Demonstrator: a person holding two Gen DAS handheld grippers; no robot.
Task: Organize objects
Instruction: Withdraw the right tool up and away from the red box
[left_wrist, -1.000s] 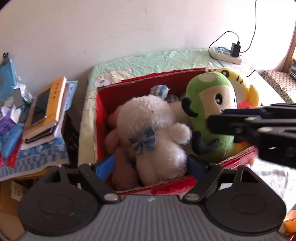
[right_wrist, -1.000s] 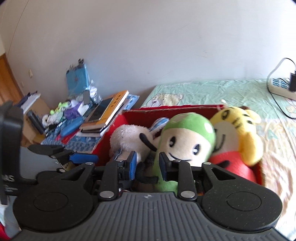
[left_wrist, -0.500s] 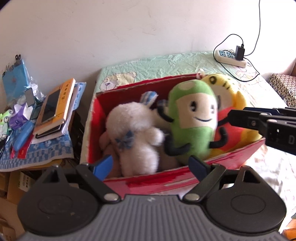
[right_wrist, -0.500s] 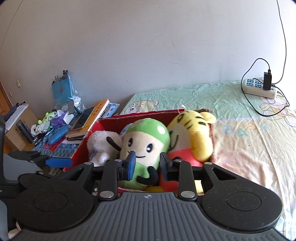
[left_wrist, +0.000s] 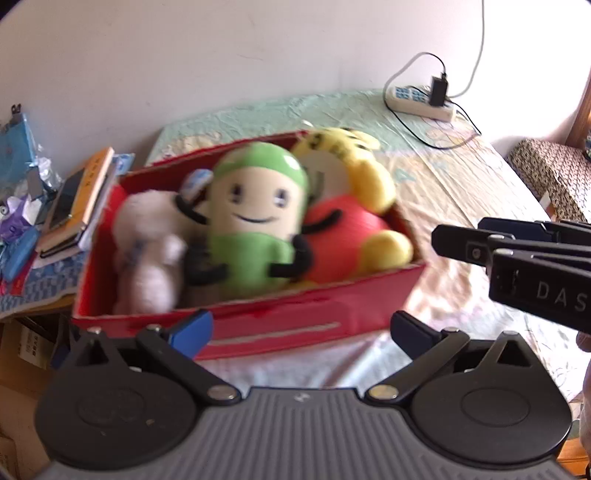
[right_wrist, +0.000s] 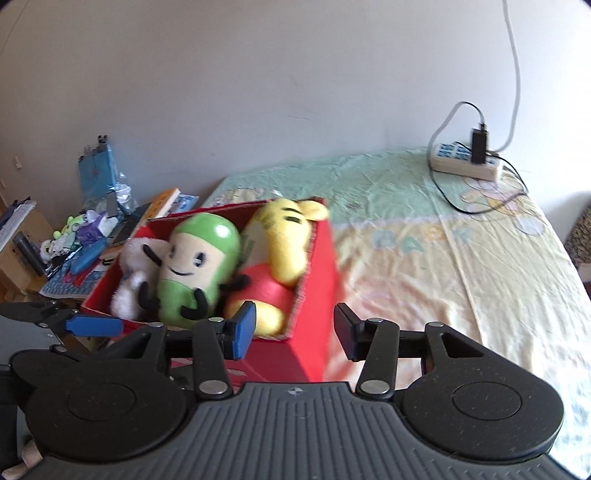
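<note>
Three plush toys sit packed side by side in a red box (left_wrist: 280, 325) on the bed (right_wrist: 436, 258): a white one (left_wrist: 147, 251) at the left end, a green one (left_wrist: 255, 229) in the middle and a yellow one (left_wrist: 354, 218) with a red body at the right. The green toy stands upright with its smiling face toward both cameras, its black arms touching the neighbours on either side. The yellow toy's head rises above the box's far rim.

The left gripper (left_wrist: 301, 330) hangs in front of the box's near long wall, its fingers spread wide and holding nothing; one blue pad (left_wrist: 192, 328) lies level with the wall's lower edge. The right gripper (right_wrist: 293, 334) hovers at the box's right end, near the corner, with its fingers also spread apart and empty. In the left view its black body shows at the right edge, apart from the box.

Beside the bed, left of the box, a cluttered desk (left_wrist: 33, 291) carries a stack of books (left_wrist: 74, 206), with a phone lying on top, and small blue items. At the head of the bed, well apart from the box, a power strip (right_wrist: 465, 166) lies by the wall with a black charger plugged into it. Both views are somewhat blurred.
</note>
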